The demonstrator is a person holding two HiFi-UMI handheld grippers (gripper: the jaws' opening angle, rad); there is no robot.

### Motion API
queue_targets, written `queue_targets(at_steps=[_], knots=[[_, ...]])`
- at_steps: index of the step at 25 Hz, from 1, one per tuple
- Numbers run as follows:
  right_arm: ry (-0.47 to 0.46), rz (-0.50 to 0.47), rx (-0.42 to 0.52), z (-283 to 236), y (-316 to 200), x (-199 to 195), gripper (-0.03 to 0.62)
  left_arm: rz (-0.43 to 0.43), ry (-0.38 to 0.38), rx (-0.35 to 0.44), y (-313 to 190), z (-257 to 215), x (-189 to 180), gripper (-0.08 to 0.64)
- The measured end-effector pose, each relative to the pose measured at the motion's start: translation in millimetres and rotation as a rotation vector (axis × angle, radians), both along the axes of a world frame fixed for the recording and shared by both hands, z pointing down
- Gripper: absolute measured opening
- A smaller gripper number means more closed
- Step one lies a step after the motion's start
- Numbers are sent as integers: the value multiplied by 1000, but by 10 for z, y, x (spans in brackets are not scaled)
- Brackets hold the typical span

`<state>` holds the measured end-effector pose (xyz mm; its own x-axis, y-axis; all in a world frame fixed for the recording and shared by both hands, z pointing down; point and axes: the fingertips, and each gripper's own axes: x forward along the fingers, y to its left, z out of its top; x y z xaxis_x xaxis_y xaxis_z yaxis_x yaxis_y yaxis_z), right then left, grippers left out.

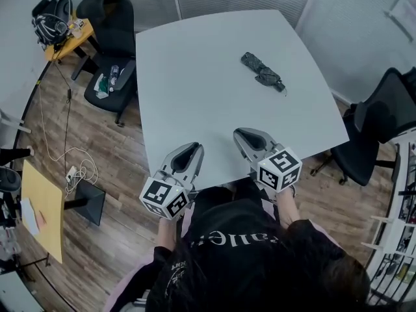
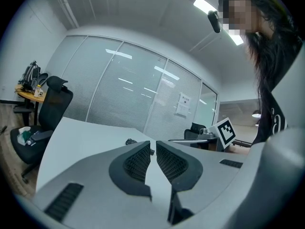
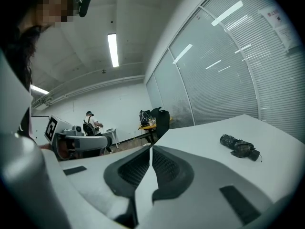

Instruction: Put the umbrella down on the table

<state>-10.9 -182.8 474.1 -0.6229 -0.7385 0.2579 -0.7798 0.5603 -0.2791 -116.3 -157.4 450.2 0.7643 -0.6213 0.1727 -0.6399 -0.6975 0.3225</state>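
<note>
Plainly, the pale grey counter [image 1: 195, 77] takes up most of the head view, and only one thing lies on it. At its near edge the left gripper [image 1: 194, 148] and the right gripper [image 1: 240, 134] are side by side, pointing across the surface. Each gripper's own view shows its fingers drawn together with nothing between them, so neither is carrying anything.

The umbrella [image 1: 262, 71], folded up dark and compact, lies flat on the counter in the far half, closer to the right edge than the left. It is well apart from both grippers and nothing touches it. The right gripper view shows it the same way: resting on the surface, off to the side of the closed fingers.

Judged from how things lie, the task's one step is done. The umbrella is down on the counter, released, and sitting clear of every edge. As far as the pictures show, nothing is left to do.
</note>
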Motion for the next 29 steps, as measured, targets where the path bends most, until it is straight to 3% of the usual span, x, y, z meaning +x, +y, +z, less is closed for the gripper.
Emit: queue_targets(at_steps=[29], knots=[[-13,-24,-18,-48,-141,30,31,38,-30,22,-88,21,92,41]])
